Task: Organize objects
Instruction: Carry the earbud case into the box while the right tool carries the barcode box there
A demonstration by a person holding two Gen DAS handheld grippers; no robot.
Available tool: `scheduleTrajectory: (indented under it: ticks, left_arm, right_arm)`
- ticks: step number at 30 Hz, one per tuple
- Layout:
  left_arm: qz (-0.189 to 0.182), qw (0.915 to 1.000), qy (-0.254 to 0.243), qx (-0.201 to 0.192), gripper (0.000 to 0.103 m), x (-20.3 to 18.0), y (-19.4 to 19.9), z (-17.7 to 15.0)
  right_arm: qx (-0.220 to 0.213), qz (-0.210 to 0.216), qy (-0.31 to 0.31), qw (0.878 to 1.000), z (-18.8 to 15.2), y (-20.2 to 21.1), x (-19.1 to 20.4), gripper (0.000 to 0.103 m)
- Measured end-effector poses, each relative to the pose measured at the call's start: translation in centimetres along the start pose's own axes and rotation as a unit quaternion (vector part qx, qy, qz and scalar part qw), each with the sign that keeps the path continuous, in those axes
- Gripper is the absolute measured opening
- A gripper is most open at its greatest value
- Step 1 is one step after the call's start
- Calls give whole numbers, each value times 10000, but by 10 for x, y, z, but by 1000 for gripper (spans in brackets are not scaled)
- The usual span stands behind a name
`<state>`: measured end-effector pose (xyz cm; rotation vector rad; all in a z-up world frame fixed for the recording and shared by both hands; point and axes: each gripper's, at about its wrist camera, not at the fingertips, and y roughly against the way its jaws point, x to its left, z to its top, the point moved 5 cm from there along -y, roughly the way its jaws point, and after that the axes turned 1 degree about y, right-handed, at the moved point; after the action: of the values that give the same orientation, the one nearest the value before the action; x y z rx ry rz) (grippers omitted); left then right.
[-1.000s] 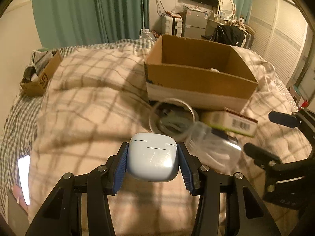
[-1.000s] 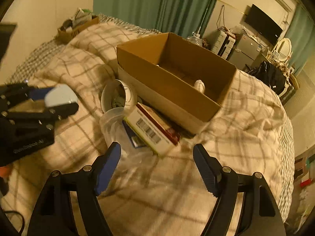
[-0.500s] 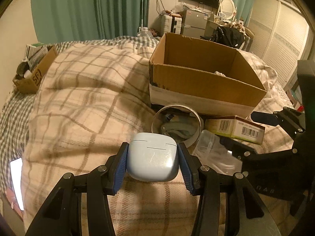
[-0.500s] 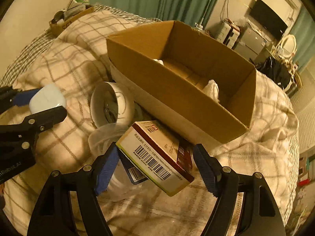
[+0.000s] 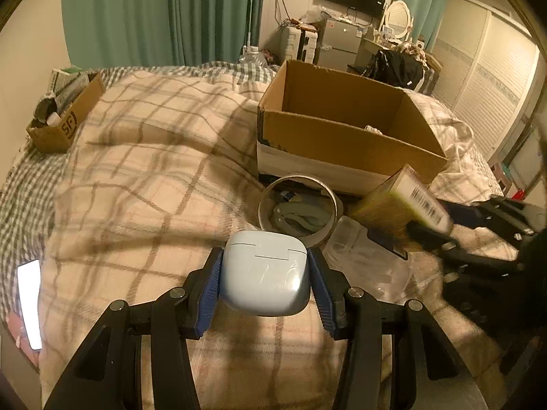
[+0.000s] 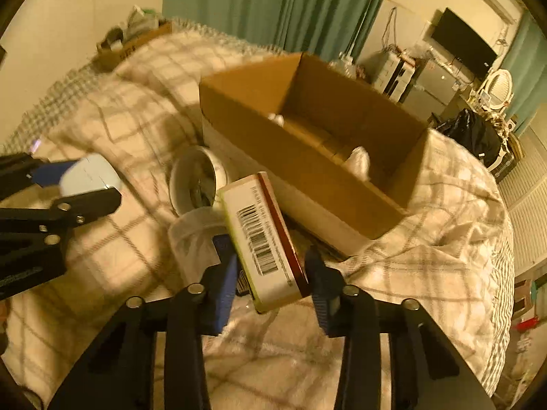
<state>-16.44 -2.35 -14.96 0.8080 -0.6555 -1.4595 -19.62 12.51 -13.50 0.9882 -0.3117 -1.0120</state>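
My left gripper [image 5: 265,273] is shut on a pale blue earbud case [image 5: 265,275] and holds it above the plaid blanket; the case also shows in the right wrist view [image 6: 89,174]. My right gripper [image 6: 270,275] is shut on a small barcoded carton [image 6: 261,239], tilted up off the bed; it also shows in the left wrist view [image 5: 401,205]. An open cardboard box [image 5: 345,130] stands on the bed beyond both grippers and holds some white items [image 6: 357,160].
A white round tub [image 5: 299,208] lies on its side before the box, with a clear plastic container [image 5: 365,259] beside it. A small cardboard box [image 5: 63,119] of clutter sits at the bed's far left. A lit phone [image 5: 29,302] lies at the left edge.
My right gripper has moved onto the carton, shut on it and tilted it up off the bed. My left gripper has kept hold of the earbud case with little motion.
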Motion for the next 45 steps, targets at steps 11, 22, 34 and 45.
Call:
scheduleTrajectory:
  ticks: [11,22,34,45]
  left_arm:
    - [-373,9984,-82,-417,50,-26,53,25]
    - [-339,9951,-273,-889,50,-44,75,93]
    - [-122,9912,-595,-1174,50,-54,8,185]
    - [-437,9932,-884,-625,58,-62,-91,187]
  right_arm:
    - [-881,26,-253,9958,13,99,-11,29]
    - [-1663,-115,-374,9853,62,154,-41,29]
    - [-1656,-273,-554,9843,137,90,-107,29]
    - [-1090,-287,-866,9898,128,-19,-133,35]
